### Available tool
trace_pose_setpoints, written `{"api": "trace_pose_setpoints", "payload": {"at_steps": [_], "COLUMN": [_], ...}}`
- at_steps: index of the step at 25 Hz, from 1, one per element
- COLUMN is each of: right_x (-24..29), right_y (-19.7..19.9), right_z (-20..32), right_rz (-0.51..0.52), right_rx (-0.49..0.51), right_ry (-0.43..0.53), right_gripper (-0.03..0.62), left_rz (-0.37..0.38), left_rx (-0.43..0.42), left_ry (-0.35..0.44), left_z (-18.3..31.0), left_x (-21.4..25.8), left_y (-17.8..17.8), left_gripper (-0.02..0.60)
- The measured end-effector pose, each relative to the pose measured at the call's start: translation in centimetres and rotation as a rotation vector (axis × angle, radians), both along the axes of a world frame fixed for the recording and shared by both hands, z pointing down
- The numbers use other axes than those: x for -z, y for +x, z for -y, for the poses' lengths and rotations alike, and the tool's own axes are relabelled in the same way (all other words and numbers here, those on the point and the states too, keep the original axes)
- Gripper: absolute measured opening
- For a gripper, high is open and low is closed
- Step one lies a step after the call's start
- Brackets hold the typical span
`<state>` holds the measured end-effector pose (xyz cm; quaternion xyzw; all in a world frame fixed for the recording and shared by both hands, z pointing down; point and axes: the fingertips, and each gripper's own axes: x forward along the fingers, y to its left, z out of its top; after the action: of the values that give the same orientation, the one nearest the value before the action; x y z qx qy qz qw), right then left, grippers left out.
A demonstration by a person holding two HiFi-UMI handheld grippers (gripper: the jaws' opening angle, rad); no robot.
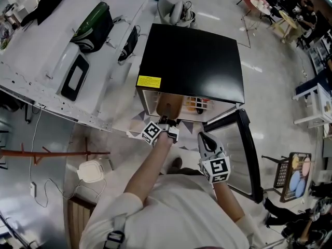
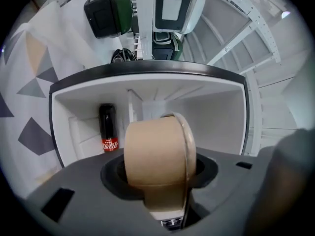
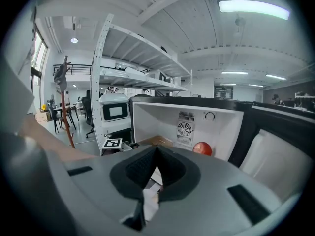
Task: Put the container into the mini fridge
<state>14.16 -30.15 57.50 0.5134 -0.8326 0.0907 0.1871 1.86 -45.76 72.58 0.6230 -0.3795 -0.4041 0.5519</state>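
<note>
The brown paper container lies on its side between the jaws of my left gripper, right at the mouth of the open mini fridge. In the left gripper view the container fills the middle, my left gripper shut on it, and the white fridge interior lies just ahead. My right gripper hangs beside the open door, shut and empty. In the right gripper view its closed gripper points at the fridge.
A dark cola bottle stands at the left inside the fridge. A red round thing sits at its back. A white bench with bags lies to the left. A white lidded box sits on the floor.
</note>
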Motion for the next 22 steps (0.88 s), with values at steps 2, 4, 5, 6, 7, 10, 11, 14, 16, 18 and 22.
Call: {"api": "trace_pose_setpoints", "payload": {"at_steps": [2, 4, 5, 6, 7, 10, 11, 14, 16, 18, 22], "right_x": [-0.3, -0.5, -0.6, -0.6, -0.5, -0.4, -0.5, -0.7, -0.6, -0.6, -0.6], "right_y": [0.2, 0.1, 0.1, 0.1, 0.1, -0.1, -0.1, 0.1, 0.0, -0.1, -0.4], "right_z": [-0.1, -0.2, -0.2, -0.2, -0.2, -0.3, -0.3, -0.4, -0.4, -0.3, -0.4], "right_rz": [-0.001, 0.01, 0.013, 0.012, 0.009, 0.005, 0.005, 0.006, 0.009, 0.011, 0.016], "right_rx": [-0.006, -0.009, -0.009, -0.007, -0.004, 0.004, 0.005, 0.001, 0.001, 0.002, 0.01], "right_ry": [-0.011, -0.02, -0.022, -0.023, -0.021, -0.016, -0.017, -0.021, -0.019, -0.017, -0.016], "right_gripper": [0.006, 0.006, 0.006, 0.006, 0.006, 0.006, 0.006, 0.006, 0.006, 0.006, 0.006], "left_rz": [-0.012, -0.012, -0.014, -0.019, -0.023, -0.026, -0.029, -0.041, -0.035, -0.029, -0.033], "left_rx": [0.003, -0.003, -0.005, -0.006, -0.005, -0.002, 0.0, 0.01, 0.019, 0.029, 0.043], "left_ry": [0.002, -0.022, -0.033, -0.04, -0.044, -0.052, -0.059, -0.087, -0.101, -0.117, -0.15], "left_z": [0.5, 0.8, 1.0, 1.1, 1.3, 1.7, 1.8, 2.4, 2.7, 3.1, 3.7], "left_x": [-0.4, -1.1, -1.5, -1.8, -1.9, -2.0, -2.0, -2.1, -2.1, -2.3, -2.9], "left_y": [0.4, 0.7, 1.0, 1.3, 1.6, 1.9, 2.0, 2.0, 1.9, 1.8, 1.8], "left_gripper": [0.181, 0.182, 0.183, 0.183, 0.184, 0.196, 0.206, 0.301, 0.343, 0.377, 0.403]}}
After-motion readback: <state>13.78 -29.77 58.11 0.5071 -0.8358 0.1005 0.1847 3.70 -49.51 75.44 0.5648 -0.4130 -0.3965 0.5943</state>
